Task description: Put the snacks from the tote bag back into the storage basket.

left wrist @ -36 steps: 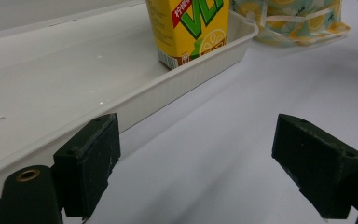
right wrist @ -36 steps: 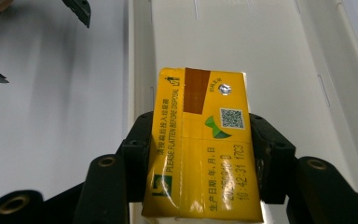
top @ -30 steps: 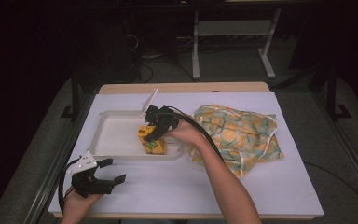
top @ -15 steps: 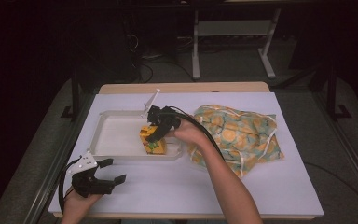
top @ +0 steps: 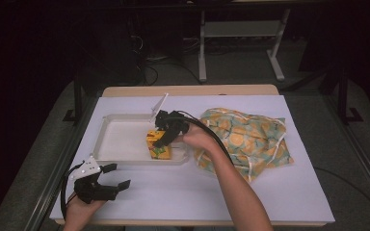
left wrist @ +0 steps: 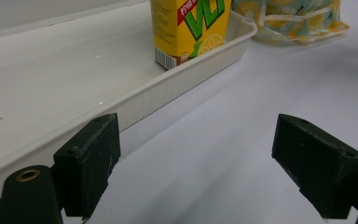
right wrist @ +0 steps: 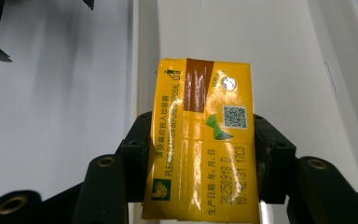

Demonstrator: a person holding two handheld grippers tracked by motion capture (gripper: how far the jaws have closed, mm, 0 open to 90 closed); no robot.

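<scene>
Little has shifted since a second ago: both grippers sit where they were. At left, my left gripper (top: 107, 182) rests on the white table cover (top: 270, 192), jaws spread wide and empty. Further right, my right gripper (right wrist: 200, 163) clamps the yellow drink carton (top: 157, 145), standing upright in the white tray (top: 120, 139)'s near right corner, beside the patterned bag (top: 245, 142).

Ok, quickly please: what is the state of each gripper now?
Left gripper: open, holding nothing, over the table beside the white tray.
Right gripper: shut on the yellow drink carton.
</scene>
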